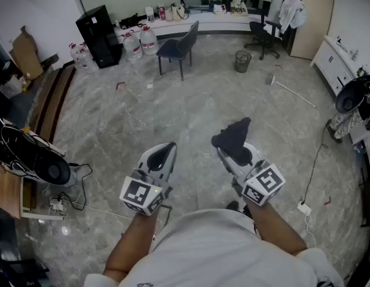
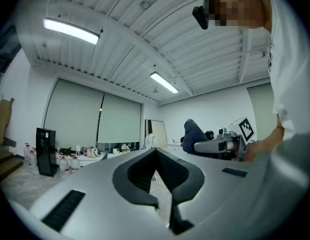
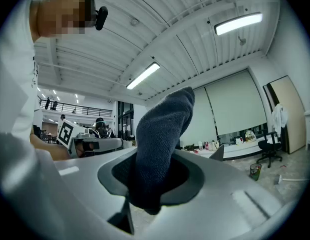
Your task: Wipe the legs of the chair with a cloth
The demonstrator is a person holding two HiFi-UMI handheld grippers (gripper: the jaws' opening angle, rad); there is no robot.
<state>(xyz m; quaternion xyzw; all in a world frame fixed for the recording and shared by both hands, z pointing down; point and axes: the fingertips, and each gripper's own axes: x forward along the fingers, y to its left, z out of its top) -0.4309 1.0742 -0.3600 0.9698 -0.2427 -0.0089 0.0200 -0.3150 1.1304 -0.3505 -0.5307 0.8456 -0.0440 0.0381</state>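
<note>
A dark blue chair point(image 1: 179, 46) with thin black legs stands far off across the grey floor, near the long white counter; it also shows small in the right gripper view point(image 3: 217, 153). My right gripper point(image 1: 232, 151) is shut on a dark cloth point(image 1: 232, 136), which stands up out of the jaws point(image 3: 162, 134). My left gripper point(image 1: 164, 155) is held beside it at about the same height, shut with nothing in it point(image 2: 156, 151). From the left gripper view, the cloth point(image 2: 194, 131) and the right gripper point(image 2: 215, 145) appear to the right. Both grippers are well short of the chair.
A black cabinet point(image 1: 98, 34) and water jugs point(image 1: 140, 42) stand left of the chair. A mesh bin point(image 1: 242, 60) and an office chair point(image 1: 263, 34) are to its right. A long stick point(image 1: 292, 91) lies on the floor. A black fan point(image 1: 38, 160) and cables sit at my left.
</note>
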